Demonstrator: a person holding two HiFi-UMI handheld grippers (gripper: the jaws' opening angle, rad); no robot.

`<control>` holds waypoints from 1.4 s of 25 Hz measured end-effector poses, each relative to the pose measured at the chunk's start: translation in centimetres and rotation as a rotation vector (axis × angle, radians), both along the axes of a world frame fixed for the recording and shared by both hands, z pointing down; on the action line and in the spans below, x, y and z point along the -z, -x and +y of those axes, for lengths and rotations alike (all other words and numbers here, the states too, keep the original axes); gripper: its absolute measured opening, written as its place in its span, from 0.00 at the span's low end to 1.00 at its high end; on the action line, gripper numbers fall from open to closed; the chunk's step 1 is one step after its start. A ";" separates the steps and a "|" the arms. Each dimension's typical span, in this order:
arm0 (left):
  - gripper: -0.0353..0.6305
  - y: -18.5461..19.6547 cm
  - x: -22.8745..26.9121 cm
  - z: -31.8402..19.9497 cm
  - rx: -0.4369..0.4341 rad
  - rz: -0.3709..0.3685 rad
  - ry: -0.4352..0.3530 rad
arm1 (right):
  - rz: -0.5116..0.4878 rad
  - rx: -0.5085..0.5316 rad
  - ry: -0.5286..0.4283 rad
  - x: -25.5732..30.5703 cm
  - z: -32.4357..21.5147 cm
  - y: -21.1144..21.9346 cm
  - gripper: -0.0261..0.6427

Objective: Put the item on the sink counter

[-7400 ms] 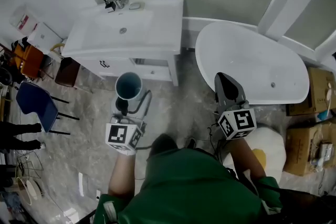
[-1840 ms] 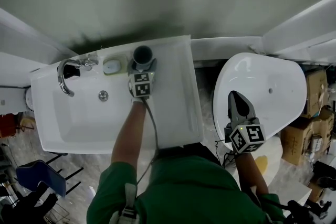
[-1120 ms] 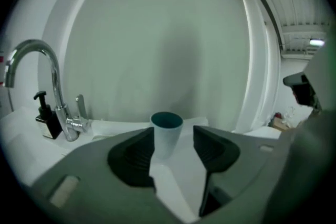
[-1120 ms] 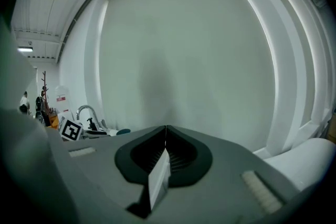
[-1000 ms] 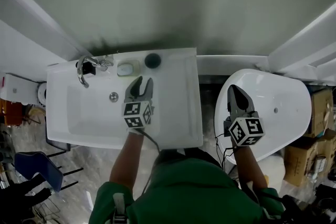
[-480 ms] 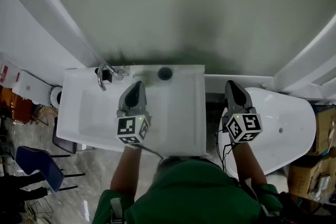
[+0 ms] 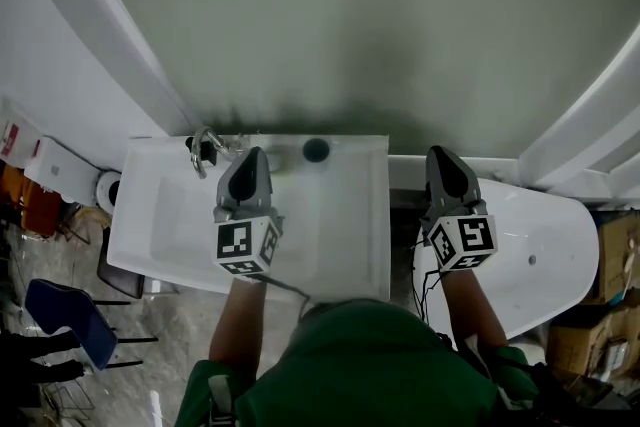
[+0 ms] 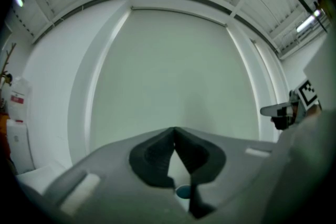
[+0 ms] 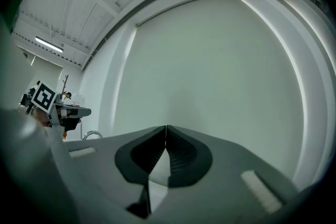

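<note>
The item, a dark blue-grey cup, stands upright by itself on the back ledge of the white sink counter, right of the faucet. My left gripper hovers over the basin just left of the cup, shut and empty. In the left gripper view its jaws meet at the tip, and the cup shows as a small blue spot below them. My right gripper is held over the gap between the sink and the bathtub, shut with nothing in it.
A white bathtub lies to the right of the sink, with cardboard boxes beyond it. A blue chair and a white cabinet stand on the left. A plain green-grey wall rises behind the sink.
A second ago the left gripper stood open just short of the cup; its jaws have since shut empty and it has drawn back slightly. The cup has stayed on the ledge.
</note>
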State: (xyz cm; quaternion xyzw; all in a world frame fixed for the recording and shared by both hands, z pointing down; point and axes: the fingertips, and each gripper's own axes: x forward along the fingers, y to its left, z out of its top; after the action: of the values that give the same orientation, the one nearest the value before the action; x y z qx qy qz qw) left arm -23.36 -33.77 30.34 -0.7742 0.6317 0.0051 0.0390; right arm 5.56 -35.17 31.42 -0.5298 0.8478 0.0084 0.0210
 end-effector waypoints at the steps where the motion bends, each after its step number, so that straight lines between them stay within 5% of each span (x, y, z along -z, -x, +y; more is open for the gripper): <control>1: 0.05 0.0 -0.1 0.0 0.000 0.000 0.001 | 0.002 0.000 0.000 0.0 0.0 0.0 0.04; 35: 0.05 0.0 0.3 0.1 -0.003 -0.011 0.003 | 0.023 0.013 -0.001 0.1 -0.1 0.8 0.04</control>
State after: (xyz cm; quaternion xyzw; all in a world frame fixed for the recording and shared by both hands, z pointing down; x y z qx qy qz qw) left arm -23.39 -33.70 30.06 -0.7752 0.6303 -0.0001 0.0413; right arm 4.73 -35.28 31.29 -0.5242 0.8514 0.0148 0.0114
